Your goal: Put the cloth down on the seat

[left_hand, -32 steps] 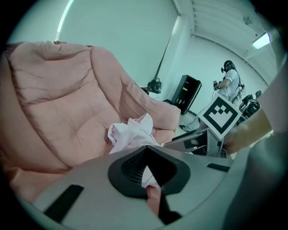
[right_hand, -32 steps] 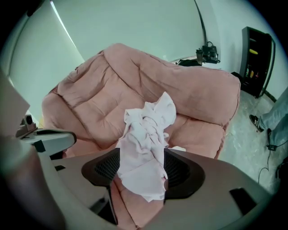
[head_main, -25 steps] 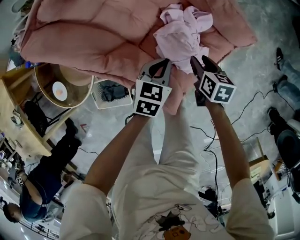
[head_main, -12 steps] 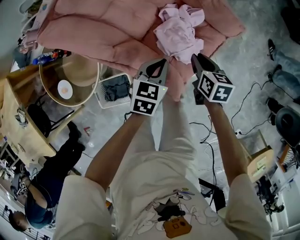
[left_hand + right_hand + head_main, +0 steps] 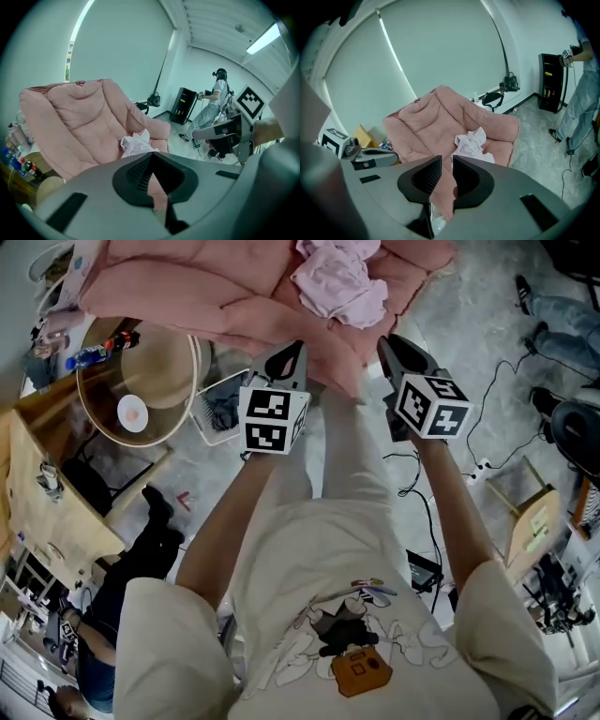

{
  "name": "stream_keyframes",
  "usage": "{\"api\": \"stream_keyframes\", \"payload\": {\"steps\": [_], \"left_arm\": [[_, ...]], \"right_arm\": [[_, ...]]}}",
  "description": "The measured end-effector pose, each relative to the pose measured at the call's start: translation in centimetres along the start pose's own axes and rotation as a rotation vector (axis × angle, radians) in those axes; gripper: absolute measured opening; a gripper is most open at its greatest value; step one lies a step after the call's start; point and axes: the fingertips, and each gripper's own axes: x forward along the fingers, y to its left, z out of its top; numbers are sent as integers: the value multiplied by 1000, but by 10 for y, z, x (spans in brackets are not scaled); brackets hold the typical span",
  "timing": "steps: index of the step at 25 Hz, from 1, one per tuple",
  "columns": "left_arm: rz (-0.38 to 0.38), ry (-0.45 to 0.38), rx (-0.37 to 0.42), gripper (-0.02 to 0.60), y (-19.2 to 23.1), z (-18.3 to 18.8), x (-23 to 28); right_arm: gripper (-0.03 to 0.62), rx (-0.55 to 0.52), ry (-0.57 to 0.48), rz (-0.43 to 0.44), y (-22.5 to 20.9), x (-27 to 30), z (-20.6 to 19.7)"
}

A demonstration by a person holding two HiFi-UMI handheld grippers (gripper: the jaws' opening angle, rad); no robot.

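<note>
The pale pink cloth point(image 5: 339, 282) lies crumpled on the pink padded seat point(image 5: 187, 287), free of both grippers. It also shows in the left gripper view point(image 5: 136, 143) and the right gripper view point(image 5: 471, 140). My left gripper point(image 5: 286, 357) hangs over the seat's front edge, short of the cloth. Its jaw tips meet with nothing in them point(image 5: 151, 155). My right gripper point(image 5: 394, 348) is level with it on the right. Its jaws have just been closing and stand a narrow slit apart point(image 5: 446, 159), with nothing between them.
A round tan side table point(image 5: 141, 399) and a wire basket point(image 5: 220, 409) stand left of the seat. Cables point(image 5: 497, 427) run over the grey floor at right. A wooden shelf point(image 5: 47, 474) is at far left. Another person point(image 5: 215, 98) stands by a black cabinet point(image 5: 183, 105).
Both grippers have drawn back and up from the cloth, which stays on the seat and now lies farther off. The left gripper has shifted a little to the left.
</note>
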Motion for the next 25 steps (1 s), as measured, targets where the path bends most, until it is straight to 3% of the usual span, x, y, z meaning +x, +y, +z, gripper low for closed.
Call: {"api": "stream_keyframes", "payload": {"steps": [13, 25], "left_arm": [[-50, -79, -9, 5, -22, 10, -117], [-127, -210, 62, 5, -57, 32, -225]], "right_arm": [[77, -37, -37, 58, 113, -86, -22], [77, -30, -122, 165, 216, -163, -26]]}}
